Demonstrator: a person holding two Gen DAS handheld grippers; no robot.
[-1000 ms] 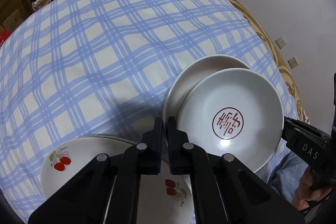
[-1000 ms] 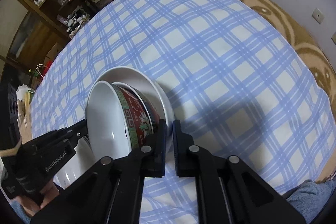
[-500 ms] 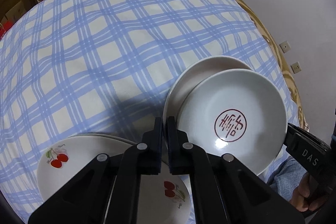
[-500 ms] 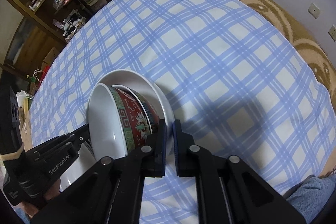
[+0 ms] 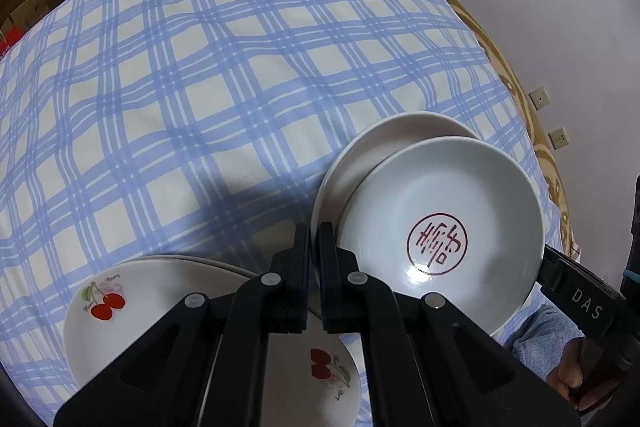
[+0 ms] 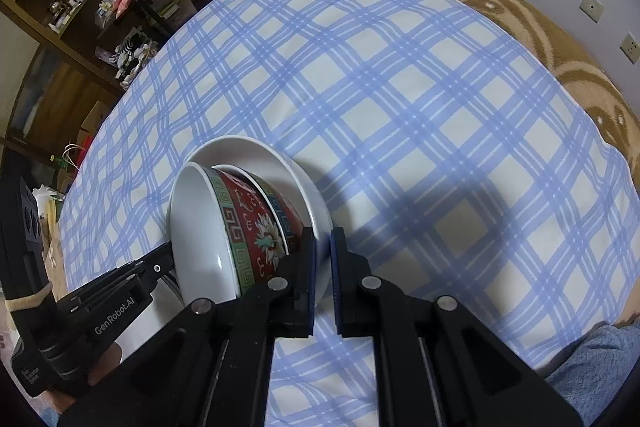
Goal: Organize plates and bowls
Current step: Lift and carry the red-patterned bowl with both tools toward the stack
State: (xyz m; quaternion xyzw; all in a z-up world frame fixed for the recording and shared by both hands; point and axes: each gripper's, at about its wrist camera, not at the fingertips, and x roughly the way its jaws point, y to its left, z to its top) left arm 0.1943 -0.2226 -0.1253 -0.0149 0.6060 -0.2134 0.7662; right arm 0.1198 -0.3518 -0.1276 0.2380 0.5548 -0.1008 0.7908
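In the left wrist view the left hand-held gripper [image 5: 315, 239] fills the lower middle of the frame, its jaws drawn in to a thin slit with the left rim of a plain white plate [image 5: 392, 139] running into that slit. A white bowl [image 5: 440, 219] with a round red seal mark on its inside lies in that plate, right of centre, its open face turned toward the camera. At the bowl's right rim the tip of the right hand-held gripper [image 5: 546, 259] comes in from the right edge, held by a hand [image 5: 572, 379] in the lower right corner. At lower left, partly behind the gripper, lie cherry-printed plates [image 5: 160, 307], one on another, on a blue-checked cloth [image 5: 200, 87] that covers most of the frame. In the right wrist view the right hand-held gripper sits at lower centre, jaws narrow, and the plain plate's rim enters the gap between them. Left of it the bowl shows a red and green patterned outside, and a second patterned bowl [image 6: 280, 203] is nested under it inside the plate. The left gripper reaches the stack's left rim from the lower left. Whether the stack touches the cloth I cannot tell. Wooden shelves [image 6: 80, 7] fill the upper left
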